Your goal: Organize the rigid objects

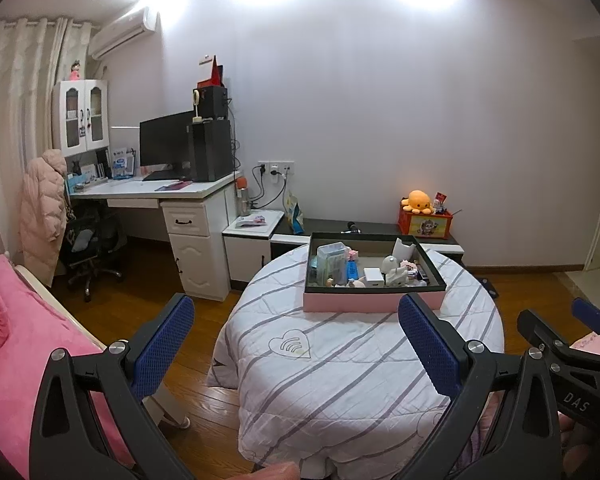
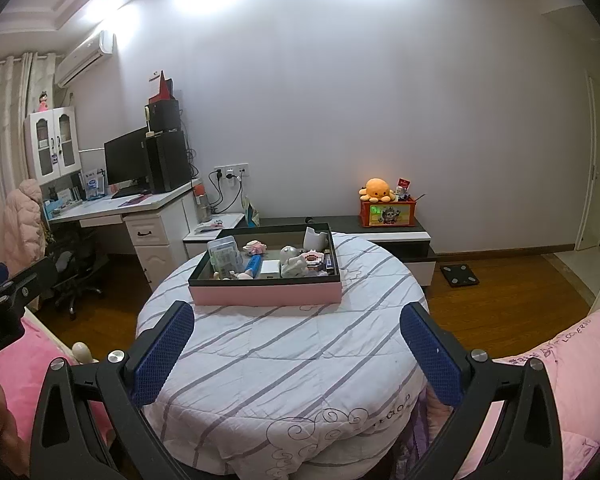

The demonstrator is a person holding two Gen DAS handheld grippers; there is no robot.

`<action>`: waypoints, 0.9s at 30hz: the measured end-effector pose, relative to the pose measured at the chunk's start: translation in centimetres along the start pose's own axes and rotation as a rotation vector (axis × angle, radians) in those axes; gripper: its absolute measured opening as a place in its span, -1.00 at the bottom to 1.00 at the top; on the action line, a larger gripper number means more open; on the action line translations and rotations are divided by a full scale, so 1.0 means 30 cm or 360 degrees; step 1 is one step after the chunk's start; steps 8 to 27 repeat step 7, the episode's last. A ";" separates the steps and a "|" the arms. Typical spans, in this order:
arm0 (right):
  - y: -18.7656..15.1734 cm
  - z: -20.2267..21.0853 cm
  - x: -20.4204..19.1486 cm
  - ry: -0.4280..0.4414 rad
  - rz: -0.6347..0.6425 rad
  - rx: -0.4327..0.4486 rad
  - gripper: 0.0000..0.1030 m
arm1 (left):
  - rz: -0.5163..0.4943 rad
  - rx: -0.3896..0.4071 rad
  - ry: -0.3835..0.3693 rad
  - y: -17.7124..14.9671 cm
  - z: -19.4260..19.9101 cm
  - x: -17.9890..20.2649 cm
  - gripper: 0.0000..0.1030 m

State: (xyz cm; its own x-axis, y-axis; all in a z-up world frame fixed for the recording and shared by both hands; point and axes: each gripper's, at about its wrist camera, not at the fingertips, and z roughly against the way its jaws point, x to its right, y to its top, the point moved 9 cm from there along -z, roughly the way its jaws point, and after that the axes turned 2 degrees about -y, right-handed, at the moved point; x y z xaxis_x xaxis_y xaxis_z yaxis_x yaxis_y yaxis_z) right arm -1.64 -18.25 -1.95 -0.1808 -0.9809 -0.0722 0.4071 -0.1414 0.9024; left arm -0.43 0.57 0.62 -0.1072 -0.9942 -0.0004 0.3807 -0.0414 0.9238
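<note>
Round table under white quilted cover with grey stripes fills foreground. Shallow pink cardboard tray with black rim sits at far side, packed with small rigid items: clear plastic box, white square block, blue bar. Left gripper jaws spread wide, empty, short of tray. Right gripper likewise spread, empty.

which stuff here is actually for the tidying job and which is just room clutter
For the job:
- pink tray on the round table
- clear plastic box in it
- blue toy
- white block
- grey figure
- left claw and right claw, both open

Just lying about:
- orange octopus plush
- monitor
- pink coat
- scale on the floor
</note>
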 end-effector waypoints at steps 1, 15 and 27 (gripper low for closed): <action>-0.001 -0.003 0.002 -0.0001 -0.0001 -0.0001 1.00 | -0.0005 0.0003 -0.0003 0.001 0.000 0.002 1.00; -0.012 -0.014 0.013 -0.0009 -0.0013 -0.0011 1.00 | -0.0022 0.0020 -0.0029 0.006 0.003 0.013 1.00; -0.012 -0.014 0.013 -0.0009 -0.0013 -0.0011 1.00 | -0.0022 0.0020 -0.0029 0.006 0.003 0.013 1.00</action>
